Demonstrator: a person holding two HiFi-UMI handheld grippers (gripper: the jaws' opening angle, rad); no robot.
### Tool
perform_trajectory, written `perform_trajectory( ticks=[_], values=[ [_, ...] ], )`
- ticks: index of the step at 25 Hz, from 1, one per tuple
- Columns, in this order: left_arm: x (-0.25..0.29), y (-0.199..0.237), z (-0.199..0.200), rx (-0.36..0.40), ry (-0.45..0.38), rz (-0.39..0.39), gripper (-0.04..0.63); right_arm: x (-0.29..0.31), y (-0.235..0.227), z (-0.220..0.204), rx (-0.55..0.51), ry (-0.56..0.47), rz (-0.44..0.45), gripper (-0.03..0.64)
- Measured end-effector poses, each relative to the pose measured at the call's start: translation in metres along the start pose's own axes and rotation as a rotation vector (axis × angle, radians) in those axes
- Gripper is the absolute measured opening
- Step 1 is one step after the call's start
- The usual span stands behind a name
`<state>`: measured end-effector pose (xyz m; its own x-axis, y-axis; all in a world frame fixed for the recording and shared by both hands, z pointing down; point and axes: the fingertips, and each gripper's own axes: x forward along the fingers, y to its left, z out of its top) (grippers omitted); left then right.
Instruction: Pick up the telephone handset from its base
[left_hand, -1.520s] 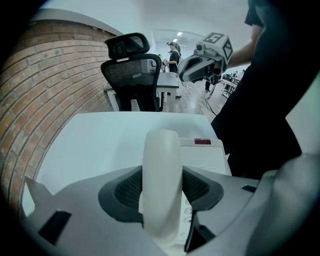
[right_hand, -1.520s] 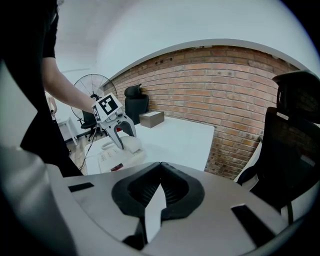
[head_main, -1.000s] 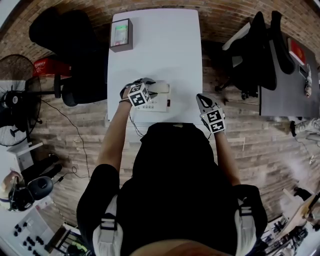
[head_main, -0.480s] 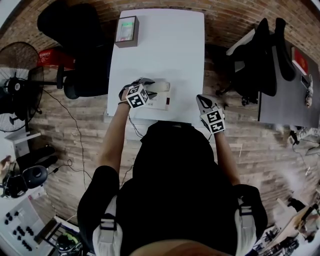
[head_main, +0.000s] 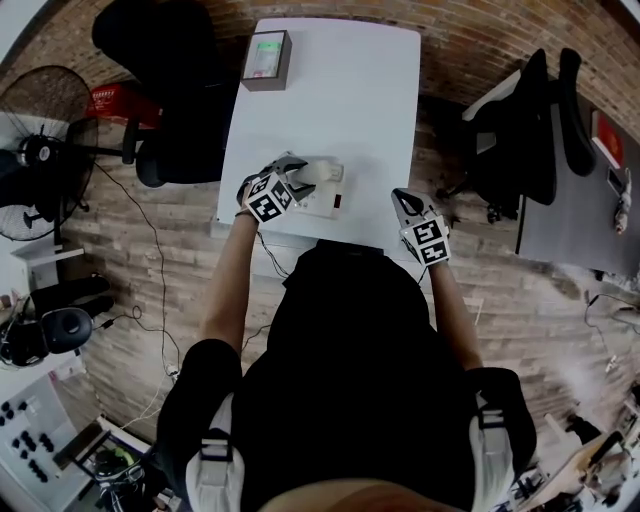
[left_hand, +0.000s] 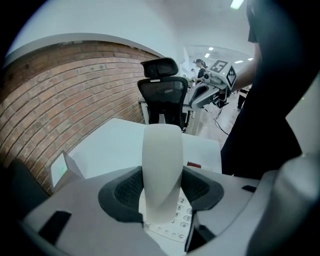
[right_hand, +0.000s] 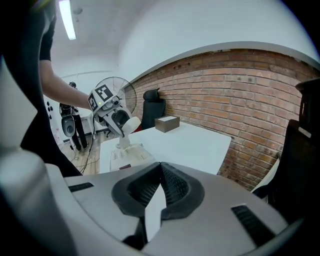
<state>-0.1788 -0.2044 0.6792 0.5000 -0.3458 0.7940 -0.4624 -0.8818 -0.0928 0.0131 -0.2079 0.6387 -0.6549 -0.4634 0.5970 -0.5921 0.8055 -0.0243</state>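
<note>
The white handset (left_hand: 162, 170) stands tilted between the pads of my left gripper (left_hand: 162, 192), which is shut on it. It hangs just above the white telephone base (left_hand: 177, 220), whose keypad shows below it. From the head view the left gripper (head_main: 290, 170) holds the handset (head_main: 320, 172) over the base (head_main: 318, 205) near the table's front edge. The right gripper view shows the handset (right_hand: 129, 125) raised off the base (right_hand: 127, 155). My right gripper (head_main: 400, 198) hovers at the table's front right corner, jaws shut and empty (right_hand: 161, 187).
The white table (head_main: 340, 90) carries a small grey box (head_main: 266, 58) at its far left corner. Black office chairs (head_main: 165, 60) stand to the left and right of it. A fan (head_main: 40, 160) stands on the wooden floor at the left. A cable trails from the base.
My left gripper has risen and rolled a little with the handset in it, lifting the handset off the base. The right gripper has stayed where it was.
</note>
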Motion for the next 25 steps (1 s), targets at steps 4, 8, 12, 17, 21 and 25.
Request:
perform_trajectory(
  ticks=[4,8,12,17,21,25],
  values=[
    [-0.012,-0.002,0.009,-0.069,-0.060,0.049,0.239,-0.001,0.002,0.001,-0.016,-0.007,0.025,-0.002],
    [-0.025,-0.006,0.022,-0.125,-0.131,0.081,0.239,-0.001,0.002,0.003,-0.034,-0.009,0.049,-0.002],
    [-0.038,-0.008,0.038,-0.189,-0.225,0.113,0.241,0.000,0.002,0.007,-0.050,-0.014,0.069,-0.002],
    [-0.053,-0.010,0.056,-0.279,-0.335,0.139,0.239,-0.001,0.002,0.010,-0.069,-0.023,0.093,-0.002],
    [-0.063,-0.011,0.065,-0.361,-0.431,0.155,0.239,-0.001,0.002,0.010,-0.079,-0.025,0.110,-0.002],
    [-0.070,-0.015,0.068,-0.412,-0.484,0.180,0.239,-0.002,0.003,0.008,-0.092,-0.026,0.125,-0.002]
  ],
)
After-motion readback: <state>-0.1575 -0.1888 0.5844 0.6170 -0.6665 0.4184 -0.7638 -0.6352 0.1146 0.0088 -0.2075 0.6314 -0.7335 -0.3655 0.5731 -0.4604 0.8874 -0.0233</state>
